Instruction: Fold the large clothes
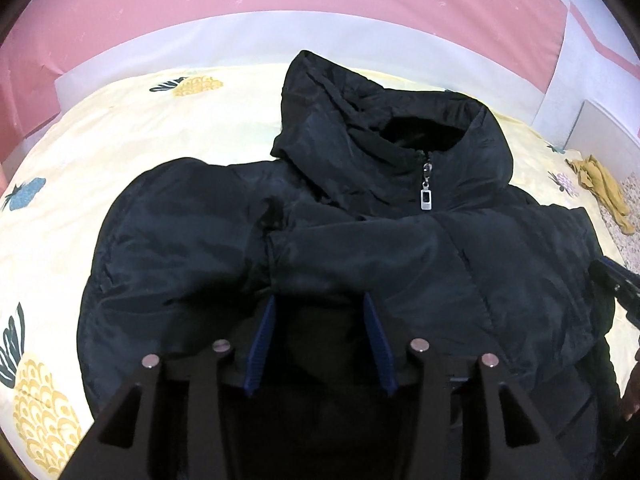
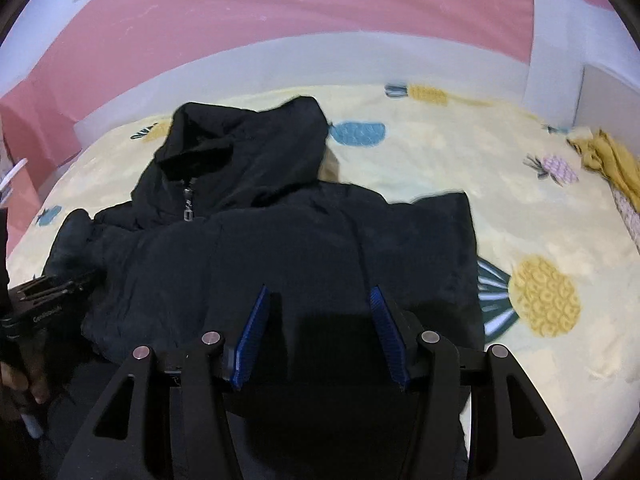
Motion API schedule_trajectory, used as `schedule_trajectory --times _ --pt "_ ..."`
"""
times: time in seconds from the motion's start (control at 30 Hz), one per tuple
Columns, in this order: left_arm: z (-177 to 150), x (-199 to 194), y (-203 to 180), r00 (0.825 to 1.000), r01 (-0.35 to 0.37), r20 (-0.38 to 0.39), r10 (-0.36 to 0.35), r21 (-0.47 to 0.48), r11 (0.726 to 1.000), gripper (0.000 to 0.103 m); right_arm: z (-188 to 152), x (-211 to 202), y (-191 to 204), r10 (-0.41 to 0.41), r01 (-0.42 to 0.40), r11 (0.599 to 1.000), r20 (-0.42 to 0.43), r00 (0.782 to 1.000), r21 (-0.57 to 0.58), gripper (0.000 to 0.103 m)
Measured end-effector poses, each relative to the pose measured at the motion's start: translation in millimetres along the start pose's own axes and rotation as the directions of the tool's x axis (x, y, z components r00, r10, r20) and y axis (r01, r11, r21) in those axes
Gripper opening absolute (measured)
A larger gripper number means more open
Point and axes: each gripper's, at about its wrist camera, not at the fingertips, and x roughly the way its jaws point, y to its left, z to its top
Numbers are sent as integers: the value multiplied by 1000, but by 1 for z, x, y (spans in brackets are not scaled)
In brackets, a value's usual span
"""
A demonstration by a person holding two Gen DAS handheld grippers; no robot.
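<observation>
**A:** Caught mid-fold here. Black puffer jacket (image 1: 360, 240) lay zipped up on the bed (image 1: 132, 148), hood (image 1: 320, 112) toward the far edge by the pink headboard, hem toward the near edge. Looked like both sleeves were already laid across the chest, one cuff ending about mid-chest.

**B:** And the grippers? Holding anything?

**A:** Left gripper (image 1: 320, 304) sat low over the folded sleeve, blue pads (image 1: 262, 344) partly apart, black fabric bunched between them. Couldn't tell for sure whether pinched or just resting on it. Right gripper (image 2: 318, 296) hovered over the jacket's right side with pads (image 2: 250, 336) well apart, nothing clamped as far as visible.

**B:** So sleeves done, body fold next?

**A:** Seemed that way, just a guess though. Next move probably called for grabbing the hem near the bed's near edge, both sides at once, and carrying it up toward the collar. Puffy fill, so likely to spring back; would need a deep bite on the fabric and a press-down after.

**B:** Anything in the way?

**A:** Only a yellow cloth (image 2: 616, 160) by the right edge of the bed, well apart.
</observation>
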Motion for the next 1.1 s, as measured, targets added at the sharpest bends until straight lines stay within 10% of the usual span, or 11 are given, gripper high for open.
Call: schedule_trajectory --times 0.3,0.57,1.1 --pt "-7 11 -2 1000 -2 24 1 37 999 53 -19 58 8 3 -11 998 -129 992 -57 53" --pt "12 -23 18 998 65 3 -65 -4 998 53 2 25 -10 59 -59 998 -90 994 -1 53" --pt "7 -6 48 994 -106 18 105 67 992 60 -2 44 -59 -37 45 997 -134 990 55 53"
